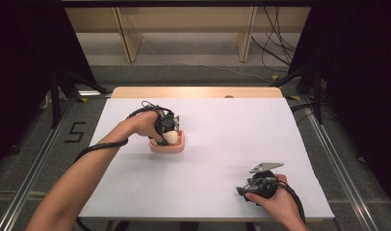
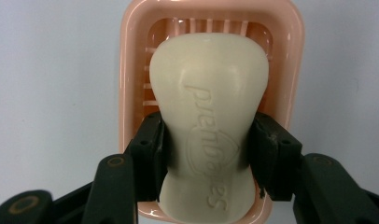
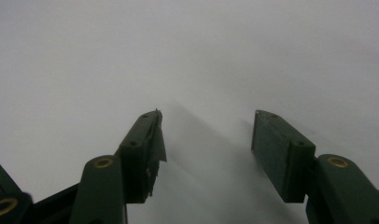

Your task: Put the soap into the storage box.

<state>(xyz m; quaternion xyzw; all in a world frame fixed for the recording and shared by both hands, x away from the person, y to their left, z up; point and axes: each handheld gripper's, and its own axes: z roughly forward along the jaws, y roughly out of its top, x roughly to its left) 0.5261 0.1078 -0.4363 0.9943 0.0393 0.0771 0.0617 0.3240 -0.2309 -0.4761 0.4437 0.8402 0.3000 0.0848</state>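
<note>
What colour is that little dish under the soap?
Pale pink dish, clearest in the left gripper view.

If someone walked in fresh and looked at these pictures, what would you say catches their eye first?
Most striking is the cream soap bar, pinched at its narrow waist by the left tongs over a pink soap dish, left of centre on the white table. Next, the right tongs stand open with nothing between them, resting near the table's front right corner.
</note>
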